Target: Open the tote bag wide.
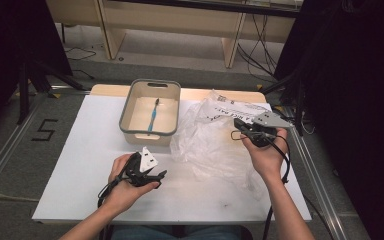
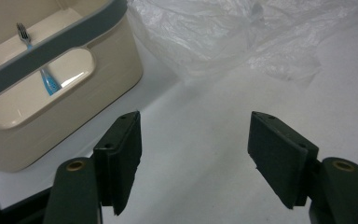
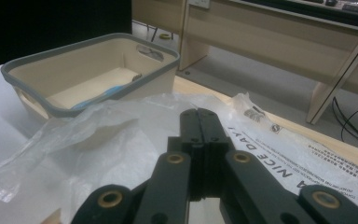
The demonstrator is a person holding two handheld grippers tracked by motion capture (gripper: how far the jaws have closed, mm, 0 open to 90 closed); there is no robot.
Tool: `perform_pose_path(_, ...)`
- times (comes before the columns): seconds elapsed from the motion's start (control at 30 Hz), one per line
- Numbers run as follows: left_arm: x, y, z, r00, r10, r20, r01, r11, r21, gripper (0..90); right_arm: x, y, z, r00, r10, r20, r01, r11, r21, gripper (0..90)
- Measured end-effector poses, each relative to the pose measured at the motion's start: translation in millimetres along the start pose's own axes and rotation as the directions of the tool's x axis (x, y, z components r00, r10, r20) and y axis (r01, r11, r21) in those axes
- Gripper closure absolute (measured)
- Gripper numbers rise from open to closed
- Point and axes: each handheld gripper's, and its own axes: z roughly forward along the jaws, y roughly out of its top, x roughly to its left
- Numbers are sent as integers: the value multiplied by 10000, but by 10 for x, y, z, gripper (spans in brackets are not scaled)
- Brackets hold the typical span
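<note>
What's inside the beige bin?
One blue toothbrush lies on the floor of the beige bin, bristles toward the far end. Its near wall hides the near strip of floor in the high view.

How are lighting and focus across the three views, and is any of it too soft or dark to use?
High view: white table brightly lit, surroundings nearly black, overall soft. Left gripper view: open black pads fairly sharp; plastic bag pale and washed out; toothbrush readable in the bin. Right gripper view: shut right gripper slightly soft, bag print legible.
</note>
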Motion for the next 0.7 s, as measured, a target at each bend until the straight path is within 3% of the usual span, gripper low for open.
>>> perform_pose_path(0.7,74,-42,-17,9999,-170,-11,170,9999,-18,346,8,7,8,9999,91,124,-89,9998,-157,900)
